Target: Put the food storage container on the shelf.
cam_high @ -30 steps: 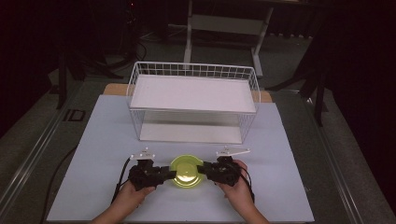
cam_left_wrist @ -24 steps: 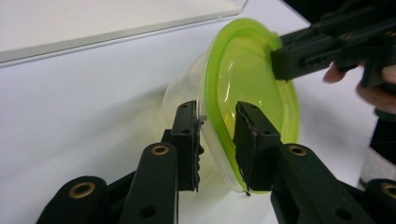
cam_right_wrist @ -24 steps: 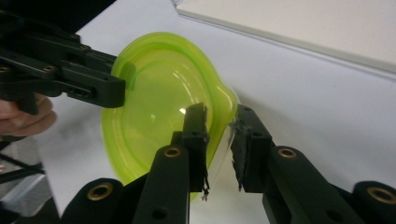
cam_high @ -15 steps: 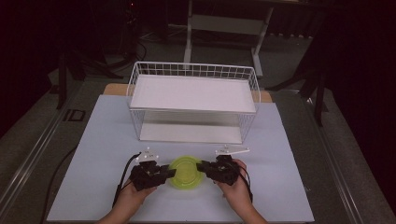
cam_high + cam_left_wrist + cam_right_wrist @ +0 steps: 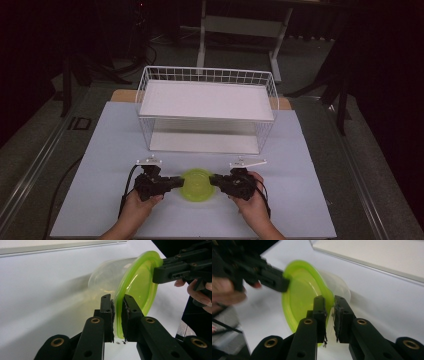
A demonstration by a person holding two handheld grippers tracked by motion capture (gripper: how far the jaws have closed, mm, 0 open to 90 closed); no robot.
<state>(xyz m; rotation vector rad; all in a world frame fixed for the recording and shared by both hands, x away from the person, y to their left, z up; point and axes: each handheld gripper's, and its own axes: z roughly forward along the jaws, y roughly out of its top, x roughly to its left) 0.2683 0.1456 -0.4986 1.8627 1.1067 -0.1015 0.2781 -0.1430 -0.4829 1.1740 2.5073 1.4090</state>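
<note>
Right gripper point(image 5: 329, 312) pinched on rim of lime-green lid point(image 5: 302, 290).

Both black jaws rise from bottom centre, closed on the lid's right edge. Lid sits on a clear container point(image 5: 339, 287) and stands on edge, tilted. Upper left of frame: left gripper point(image 5: 274, 280), blurred, gripping the lid's far rim, hand point(image 5: 224, 292) behind it. White table point(image 5: 387, 297) fills the right; pale flat edge across upper right.

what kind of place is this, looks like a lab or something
Probably a lab or recording workspace, not a home. A white-covered table stands in a dark room, with bare frame legs behind it and a white wire basket set out squarely. Both grippers, left and right, clamp a green-rimmed container.
</note>
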